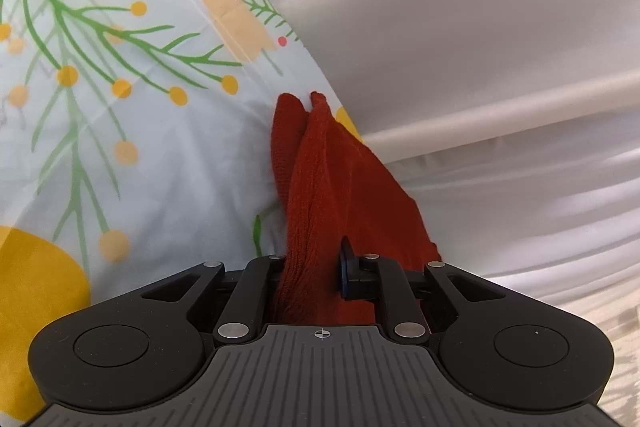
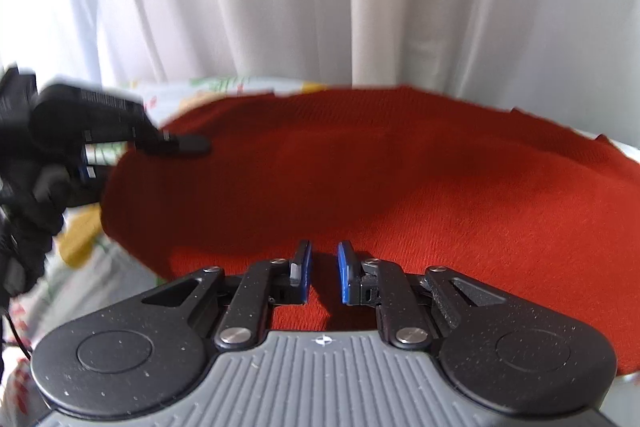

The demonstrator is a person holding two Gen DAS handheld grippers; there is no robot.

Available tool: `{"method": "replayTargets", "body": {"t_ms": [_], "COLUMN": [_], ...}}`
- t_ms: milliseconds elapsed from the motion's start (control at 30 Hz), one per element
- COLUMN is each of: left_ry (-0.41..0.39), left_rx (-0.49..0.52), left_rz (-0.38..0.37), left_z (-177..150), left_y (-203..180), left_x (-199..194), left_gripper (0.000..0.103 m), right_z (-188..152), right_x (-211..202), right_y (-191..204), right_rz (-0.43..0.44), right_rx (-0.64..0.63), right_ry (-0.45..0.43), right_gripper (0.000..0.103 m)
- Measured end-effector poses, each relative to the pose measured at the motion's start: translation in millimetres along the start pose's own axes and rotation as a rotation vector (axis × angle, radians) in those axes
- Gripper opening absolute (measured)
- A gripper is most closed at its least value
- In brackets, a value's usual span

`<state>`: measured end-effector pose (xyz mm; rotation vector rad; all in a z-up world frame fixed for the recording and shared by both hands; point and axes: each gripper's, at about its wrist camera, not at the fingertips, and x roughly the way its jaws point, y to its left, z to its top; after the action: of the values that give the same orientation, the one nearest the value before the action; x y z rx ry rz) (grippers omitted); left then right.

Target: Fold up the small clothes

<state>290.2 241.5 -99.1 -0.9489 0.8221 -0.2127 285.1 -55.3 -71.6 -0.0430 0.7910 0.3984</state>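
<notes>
Evidently no container; red knit garment [image 1: 320,187] in left tongs [image 1: 316,275].

The red garment [image 2: 400,179] is seen to be a knitted cloth, matt, with a fine ribbed texture. The floral cover [image 1: 120,67] beneath it is a smooth, thin printed fabric, creased in places. The white curtain [image 2: 280,7] is a soft, faintly sheer cloth, hung in folds. The left gripper [image 1: 320,267] and right gripper [image 2: 324,275] are made of matt black, finely speckled plastic, with polished metal pins, ribbed grey housings and blue pads [image 2: 345,275] of smooth finish.
</notes>
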Motion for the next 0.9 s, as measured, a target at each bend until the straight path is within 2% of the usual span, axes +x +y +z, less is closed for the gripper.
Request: {"method": "replayTargets", "body": {"t_ms": [167,233,300,400,533,633,767,833,900], "left_ry": [-0.011,-0.01,-0.011,-0.013,-0.027,-0.025,0.005,0.008,0.014], "left_rx": [0.043,0.049,0.066,0.108,0.172,0.241,0.339,0.421,0.51], "left_rz": [0.027,0.041,0.05,0.066,0.112,0.13,0.196,0.24,0.278], "left_z": [-2.5,-3.3,-4.8,-8.6,-20.0,-36.4,-66.1,-83.0,-98.4], "left_y": [-15.6,-22.4,-32.6,-53.5,-89.9,-118.6,-147.8,-159.5,-169.5], "left_x": [-2.2,-3.0,-5.3,-6.4,-2.5,13.5,48.4,63.6,78.6], "left_gripper": [0.015,0.015,0.015,0.015,0.015,0.015,0.015,0.015,0.021], "right_z": [1.0,-2.4,-2.7,-2.2,-5.4,-12.0,-20.2,-26.0,-31.8], "right_x": [-10.4,-0.6,-6.5,-23.2,-52.0,-72.0,-84.9,-88.9,-90.4], "right_y": [-1.6,-1.8,-3.2,-17.6,-48.2,-71.8,-93.7,-100.2,-104.5], "right_rz": [0.029,0.036,0.036,0.055,0.033,0.006,-0.028,-0.035,-0.039], "right_rx": [0.025,0.009,0.007,0.082,0.184,0.259,0.326,0.343,0.353], "right_ry": [-0.045,0.026,0.01,-0.032,-0.102,-0.149,-0.168,-0.165,-0.157], "right_gripper": [0.013,0.013,0.013,0.013,0.013,0.014,0.014,0.014,0.014]}}
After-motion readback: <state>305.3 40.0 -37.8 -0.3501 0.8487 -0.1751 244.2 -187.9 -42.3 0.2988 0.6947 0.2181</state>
